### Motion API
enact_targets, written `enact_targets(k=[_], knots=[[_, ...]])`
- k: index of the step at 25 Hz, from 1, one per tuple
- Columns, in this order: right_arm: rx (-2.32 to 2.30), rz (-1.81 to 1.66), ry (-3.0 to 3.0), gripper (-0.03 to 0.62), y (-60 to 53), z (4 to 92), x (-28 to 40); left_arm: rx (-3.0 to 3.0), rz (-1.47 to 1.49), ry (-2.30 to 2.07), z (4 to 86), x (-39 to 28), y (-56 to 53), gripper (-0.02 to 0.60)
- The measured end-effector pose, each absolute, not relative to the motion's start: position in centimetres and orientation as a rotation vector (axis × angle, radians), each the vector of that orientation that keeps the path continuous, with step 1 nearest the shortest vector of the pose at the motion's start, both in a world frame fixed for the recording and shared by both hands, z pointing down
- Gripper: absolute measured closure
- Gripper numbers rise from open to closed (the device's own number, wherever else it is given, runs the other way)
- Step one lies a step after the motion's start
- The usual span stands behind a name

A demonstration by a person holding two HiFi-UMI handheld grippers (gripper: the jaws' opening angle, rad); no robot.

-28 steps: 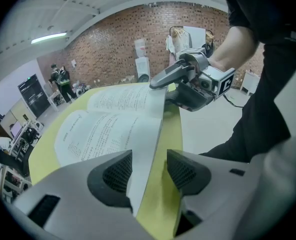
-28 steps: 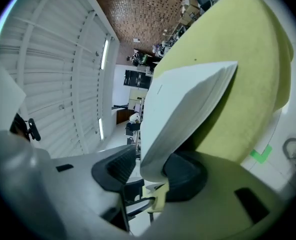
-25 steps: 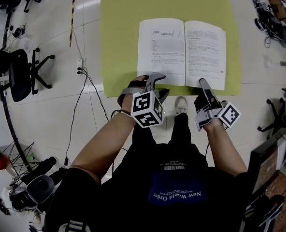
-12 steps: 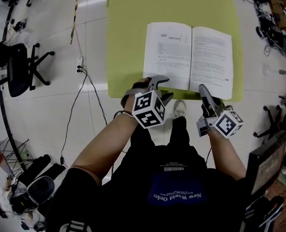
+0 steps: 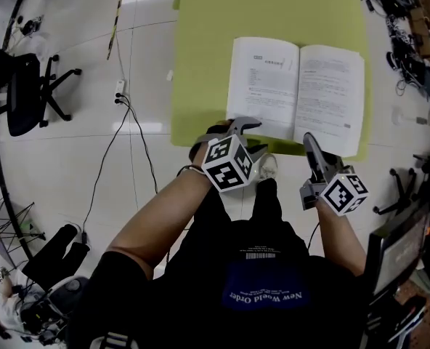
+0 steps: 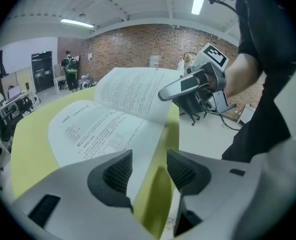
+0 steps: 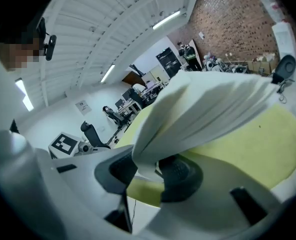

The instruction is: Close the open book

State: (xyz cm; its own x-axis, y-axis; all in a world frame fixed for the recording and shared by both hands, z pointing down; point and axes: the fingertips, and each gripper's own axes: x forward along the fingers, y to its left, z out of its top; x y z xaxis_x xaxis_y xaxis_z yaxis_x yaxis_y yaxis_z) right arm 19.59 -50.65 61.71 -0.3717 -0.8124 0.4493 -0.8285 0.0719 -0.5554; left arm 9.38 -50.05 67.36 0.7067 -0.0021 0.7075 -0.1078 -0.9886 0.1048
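An open white book point(image 5: 295, 86) lies on the yellow-green table point(image 5: 215, 20). My left gripper point(image 5: 253, 135) sits at the near edge of the left page. Its jaws point(image 6: 147, 170) stand open, straddling the page's corner point(image 6: 103, 129) and the table edge without pressing. My right gripper point(image 5: 311, 145) is at the near edge of the right half. Its pads point(image 7: 150, 173) pinch the stack of right pages point(image 7: 208, 109), which rise off the table; the jaws are opening slightly. In the left gripper view the right gripper point(image 6: 168, 91) holds the lifted half.
An office chair point(image 5: 26, 86) and a power strip with cables point(image 5: 119, 89) are on the floor at left. Another chair base point(image 5: 404, 187) and clutter stand at right. The person's shoe point(image 5: 267, 167) is just below the table's near edge.
My right gripper has rolled and risen a little, lifting the near edge of the right pages. The left gripper stays at the left page's edge.
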Motion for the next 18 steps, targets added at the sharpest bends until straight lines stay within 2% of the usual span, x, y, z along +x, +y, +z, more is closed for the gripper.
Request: enact_targets(k=[18], knots=[[1.613, 1.066, -2.310, 0.497, -51.5, 61.3, 16.8, 2.697, 0.908, -0.082, 66.5, 9.3, -50.1, 0.380]])
